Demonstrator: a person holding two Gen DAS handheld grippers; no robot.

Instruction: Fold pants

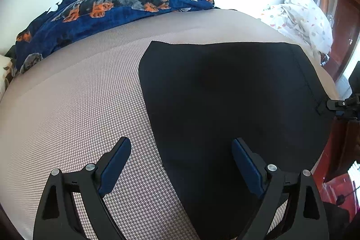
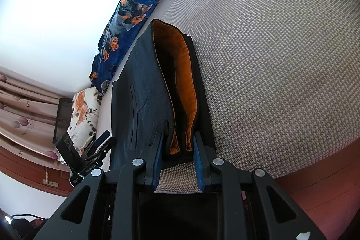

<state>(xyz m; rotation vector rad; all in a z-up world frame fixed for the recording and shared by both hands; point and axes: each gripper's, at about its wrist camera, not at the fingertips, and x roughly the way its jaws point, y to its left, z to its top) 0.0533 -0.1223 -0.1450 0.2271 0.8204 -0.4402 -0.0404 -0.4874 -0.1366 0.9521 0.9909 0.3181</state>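
Two grippers: right gripper (image 2: 178, 145) clamped on black pants (image 1: 225, 93) waistband (image 2: 177, 87), left gripper (image 1: 181, 156) wide apart; better to grab the near edge first, then lift both evenly

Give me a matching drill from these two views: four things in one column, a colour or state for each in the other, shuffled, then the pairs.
Things:
1. pants
2. blanket
3. left gripper
4. right gripper

States:
A. jaws wide, nothing between them
B. navy with dogs and paw prints
C. clamped on the waistband
D. dark, with an orange lining

Pairs: 1-D, 2-B, 3-A, 4-C
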